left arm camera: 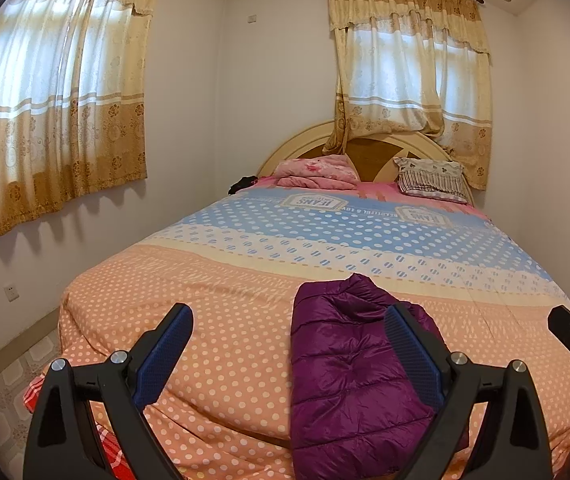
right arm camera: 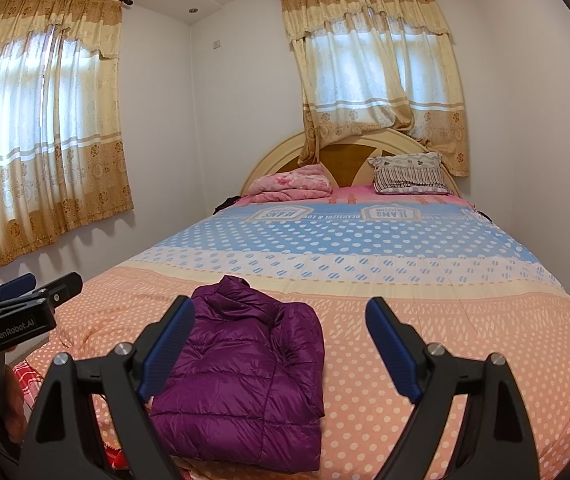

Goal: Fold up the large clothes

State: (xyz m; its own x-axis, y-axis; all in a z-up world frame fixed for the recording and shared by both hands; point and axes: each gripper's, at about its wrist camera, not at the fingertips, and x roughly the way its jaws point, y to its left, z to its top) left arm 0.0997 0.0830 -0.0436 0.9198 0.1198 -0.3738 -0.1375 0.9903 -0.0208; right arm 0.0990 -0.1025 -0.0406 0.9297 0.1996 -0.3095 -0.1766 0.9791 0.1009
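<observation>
Purple puffer jacket [right arm camera: 241,364] folded on bed [right arm camera: 445,320], near hem cut off

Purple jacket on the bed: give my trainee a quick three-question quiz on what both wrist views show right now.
1. True or false: the purple jacket hangs from the right gripper.
2. Which lies at the headboard's left side? A) pink blanket B) striped pillow
3. Fill in: the left gripper is ____, empty.

Key: 1 false, it lies folded on the bedspread, untouched; 2 A; 3 open.
</observation>
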